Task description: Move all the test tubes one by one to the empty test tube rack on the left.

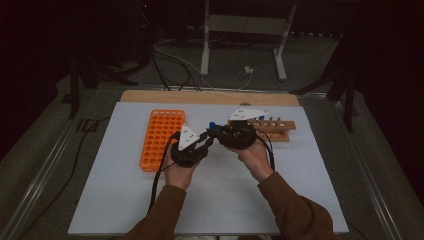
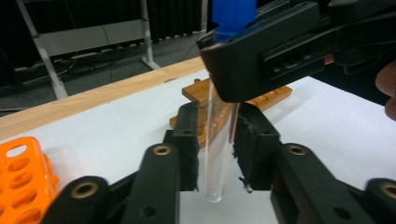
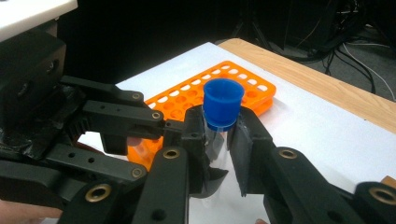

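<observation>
Handoff step, as I read it. My right gripper (image 1: 219, 132) is clenched on the test tube (image 2: 218, 140) just under its blue cap (image 3: 222, 102); the right gripper view has both pads tight vs the glass at the neck. Tube is upright, held in the air above the white mat (image 1: 115, 190), between the orange rack (image 1: 161, 137) on my left and the wooden rack (image 1: 276, 129) behind my right hand. Not in either rack.

My left gripper (image 1: 206, 143) comes in lower down. In the left gripper view its pads sit either side of the tube's lower half, round bottom poking out below them. Jaws look closed in on the glass, left pad touching, right pad at the wall or a hair off; I take it as a grip w/ both grippers on the tube at once, but can't be 100% on the right pad.

Next, my guess: one gripper has to give way. If the cap is coming off, I keep the left clamped on the body and twist/pull w/ the right at the top, so the left grip must be firm enough that the glass doesn't spin. If it's a plain transfer, the right lets go first, then the left carries the tube to the orange rack and drops it bottom-first into a hole. Either way, no side load: glass, thin wall, two rigid grips on it.
</observation>
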